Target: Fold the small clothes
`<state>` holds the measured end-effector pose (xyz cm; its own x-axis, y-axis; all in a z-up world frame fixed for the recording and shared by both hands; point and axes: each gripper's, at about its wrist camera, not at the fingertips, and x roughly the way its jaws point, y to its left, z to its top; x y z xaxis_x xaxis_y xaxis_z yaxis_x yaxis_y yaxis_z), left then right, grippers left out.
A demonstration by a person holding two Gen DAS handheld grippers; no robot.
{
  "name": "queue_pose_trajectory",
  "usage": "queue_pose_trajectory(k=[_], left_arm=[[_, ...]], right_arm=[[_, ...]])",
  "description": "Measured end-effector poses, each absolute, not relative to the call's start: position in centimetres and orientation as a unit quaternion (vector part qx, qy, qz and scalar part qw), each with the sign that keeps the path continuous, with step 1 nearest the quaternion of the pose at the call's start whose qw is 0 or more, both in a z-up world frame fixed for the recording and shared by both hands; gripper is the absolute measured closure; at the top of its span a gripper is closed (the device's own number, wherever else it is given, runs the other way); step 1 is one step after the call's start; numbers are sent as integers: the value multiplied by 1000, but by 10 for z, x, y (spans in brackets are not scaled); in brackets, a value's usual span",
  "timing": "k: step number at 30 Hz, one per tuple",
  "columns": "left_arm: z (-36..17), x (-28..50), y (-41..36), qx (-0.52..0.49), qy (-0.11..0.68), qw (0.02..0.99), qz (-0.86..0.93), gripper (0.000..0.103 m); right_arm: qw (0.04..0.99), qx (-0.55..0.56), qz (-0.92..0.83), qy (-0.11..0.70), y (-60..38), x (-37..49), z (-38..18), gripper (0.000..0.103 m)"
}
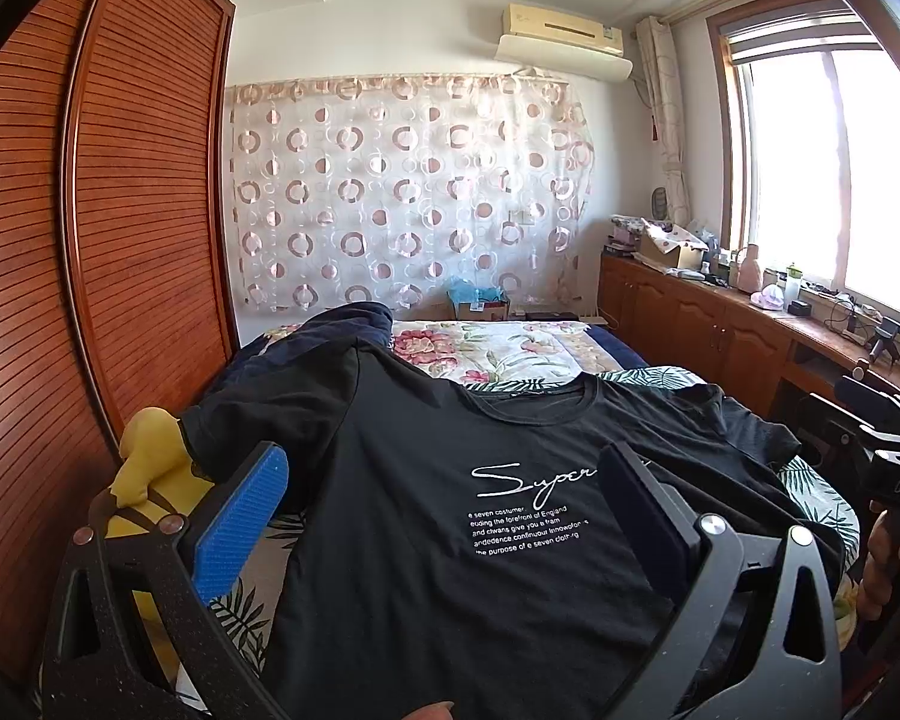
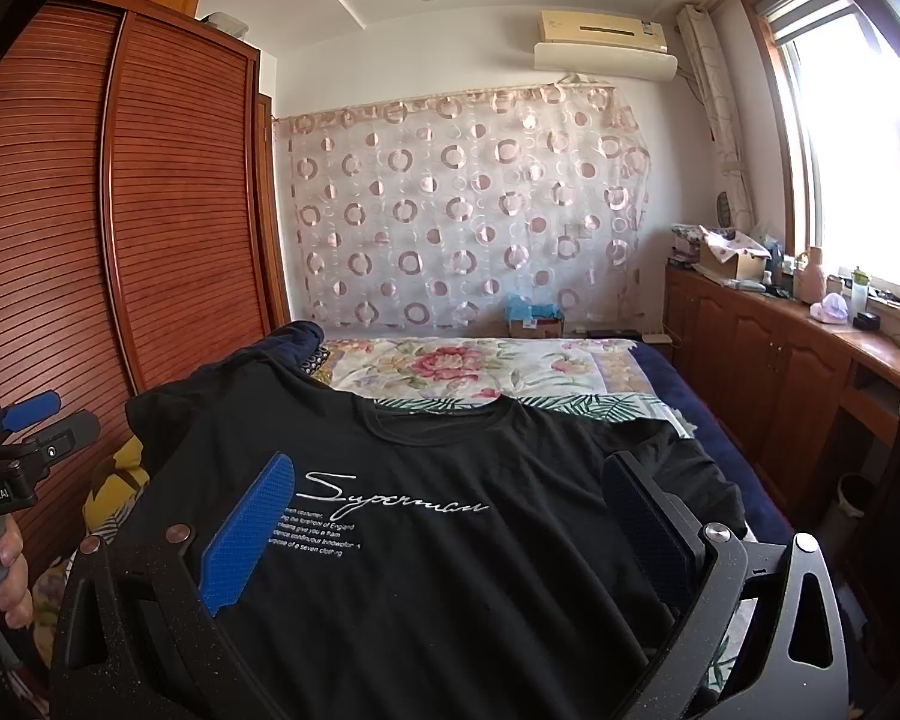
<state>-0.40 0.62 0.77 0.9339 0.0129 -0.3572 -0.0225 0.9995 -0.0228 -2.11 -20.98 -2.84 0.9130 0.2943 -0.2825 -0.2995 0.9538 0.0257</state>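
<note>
A black T-shirt (image 1: pixel 450 510) (image 2: pixel 450 540) with white script lettering lies spread front-up on the bed, collar away from me, sleeves out to both sides. My left gripper (image 1: pixel 444 474) hovers open above its lower half, blue pads wide apart with nothing between them. My right gripper (image 2: pixel 450 486) is likewise open over the shirt's chest print. In the left wrist view the right gripper's body (image 1: pixel 894 468) shows at the right edge, held by a hand. The left gripper's body (image 2: pixel 24 438) appears at the left edge of the right wrist view.
The bed (image 1: pixel 510 354) carries a floral cover and a leaf-print sheet. A dark blue quilt (image 1: pixel 324 330) is heaped at far left, a yellow garment (image 1: pixel 150 468) beside the shirt. A slatted wooden wardrobe (image 1: pixel 90 240) stands left; low cabinets (image 2: pixel 780 360) with clutter run under the window.
</note>
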Motion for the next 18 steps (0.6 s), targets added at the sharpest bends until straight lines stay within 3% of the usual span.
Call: queue_pose_trajectory(k=[18], left_arm=[[12, -6, 5, -11, 179, 984, 10, 0]], right_arm=[[978, -7, 152, 143, -211, -22, -28, 1]])
